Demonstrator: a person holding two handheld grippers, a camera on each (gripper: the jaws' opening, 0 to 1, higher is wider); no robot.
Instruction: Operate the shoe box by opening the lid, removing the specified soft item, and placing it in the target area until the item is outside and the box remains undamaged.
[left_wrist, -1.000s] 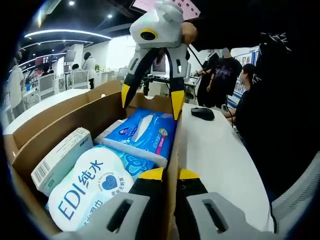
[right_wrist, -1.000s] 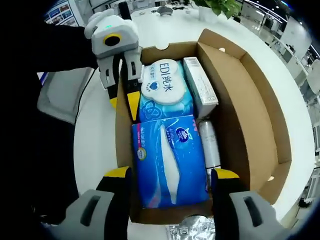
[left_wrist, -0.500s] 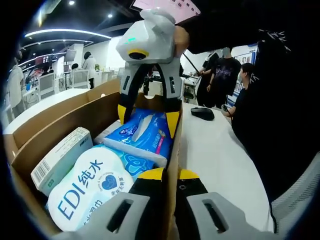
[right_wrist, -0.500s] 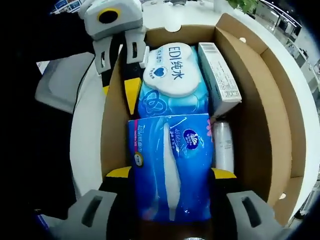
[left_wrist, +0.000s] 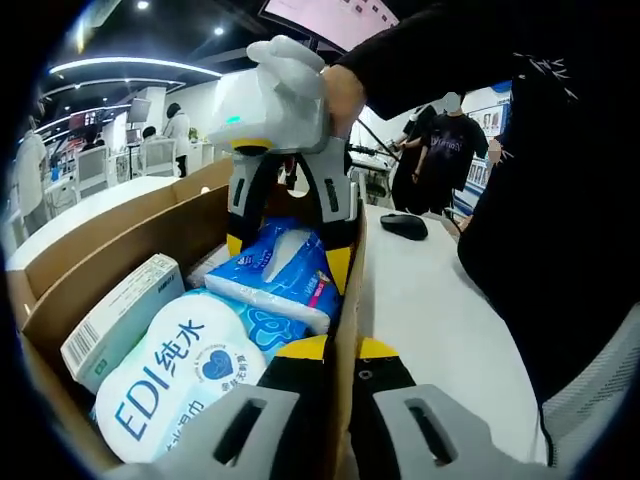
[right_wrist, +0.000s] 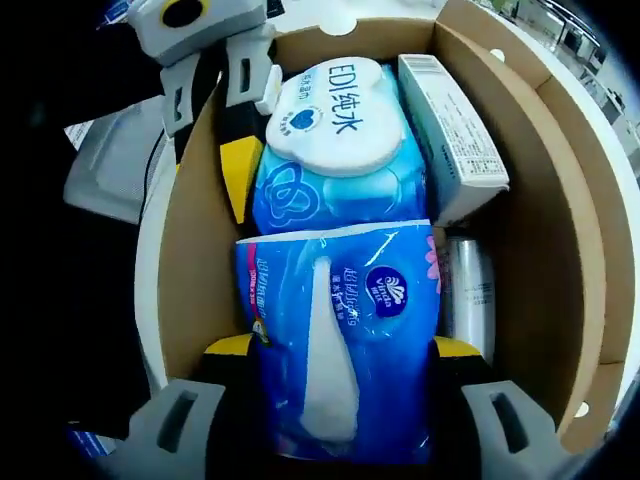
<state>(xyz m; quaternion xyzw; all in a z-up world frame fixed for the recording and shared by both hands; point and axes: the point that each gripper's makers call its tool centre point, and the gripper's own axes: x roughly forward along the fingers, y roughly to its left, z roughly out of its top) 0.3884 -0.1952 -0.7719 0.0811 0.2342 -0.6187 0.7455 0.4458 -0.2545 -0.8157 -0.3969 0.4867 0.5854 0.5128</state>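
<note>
An open cardboard shoe box (left_wrist: 130, 245) (right_wrist: 550, 200) sits on a white table. A blue soft tissue pack (left_wrist: 270, 285) (right_wrist: 340, 300) lies inside at one end. My right gripper (left_wrist: 287, 258) (right_wrist: 341, 347) reaches down into the box, open, with one yellow-tipped jaw on each side of the pack. My left gripper (left_wrist: 338, 350) (right_wrist: 212, 160) is shut on the box's side wall, one jaw inside and one outside. A round-lidded EDI wet-wipes pack (left_wrist: 180, 375) (right_wrist: 335, 120) fills the other end.
A long white carton (left_wrist: 120, 315) (right_wrist: 450, 130) and a silver can (right_wrist: 470, 290) lie along the far wall inside the box. A black mouse (left_wrist: 405, 227) rests on the white table (left_wrist: 430, 310). People (left_wrist: 440, 150) stand beyond it.
My right gripper has come down into the box until its jaws straddle the blue tissue pack. The left gripper keeps its hold on the wall.
</note>
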